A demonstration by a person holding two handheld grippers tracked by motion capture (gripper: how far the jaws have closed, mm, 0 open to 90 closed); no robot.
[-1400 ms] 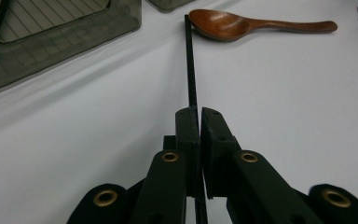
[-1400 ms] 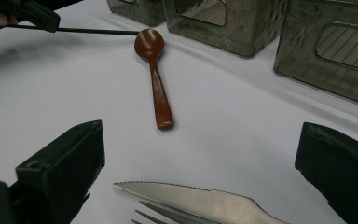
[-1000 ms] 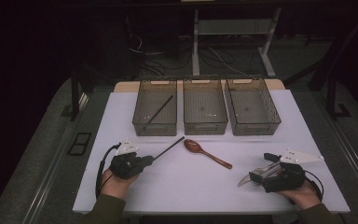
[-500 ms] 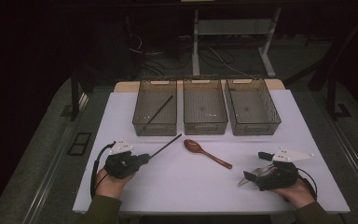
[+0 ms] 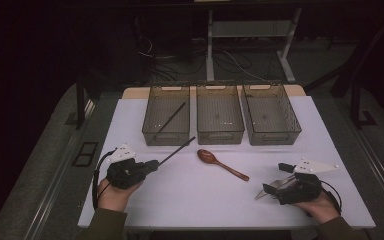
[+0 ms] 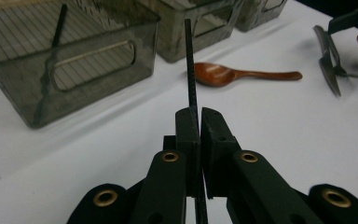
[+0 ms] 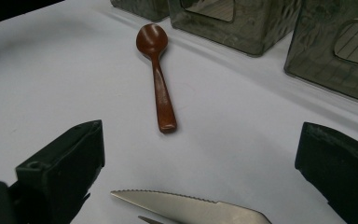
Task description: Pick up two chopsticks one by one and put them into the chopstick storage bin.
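Note:
My left gripper (image 5: 155, 164) is shut on a thin black chopstick (image 5: 177, 150), which slants up toward the bins with its far tip off the table. In the left gripper view the jaws (image 6: 199, 116) pinch the chopstick (image 6: 189, 65) near its lower end. A brown wooden spoon (image 5: 222, 165) lies mid-table, bowl to the left. My right gripper (image 5: 276, 178) rests at the front right with its jaws wide apart. A serrated metal knife (image 7: 191, 205) lies on the table between them, untouched, and the spoon (image 7: 161, 88) lies ahead.
Three smoky clear bins stand in a row at the back: left (image 5: 150, 125), middle (image 5: 202, 120), right (image 5: 292, 122). A second black chopstick (image 5: 171, 117) lies in the left bin. Metal cutlery (image 6: 328, 60) lies by the right gripper. The white tabletop (image 5: 190, 200) ends close behind both hands.
My left gripper has risen a little and drawn slightly left, lifting the chopstick's far tip higher off the table. The right gripper, spoon and knife have stayed put.

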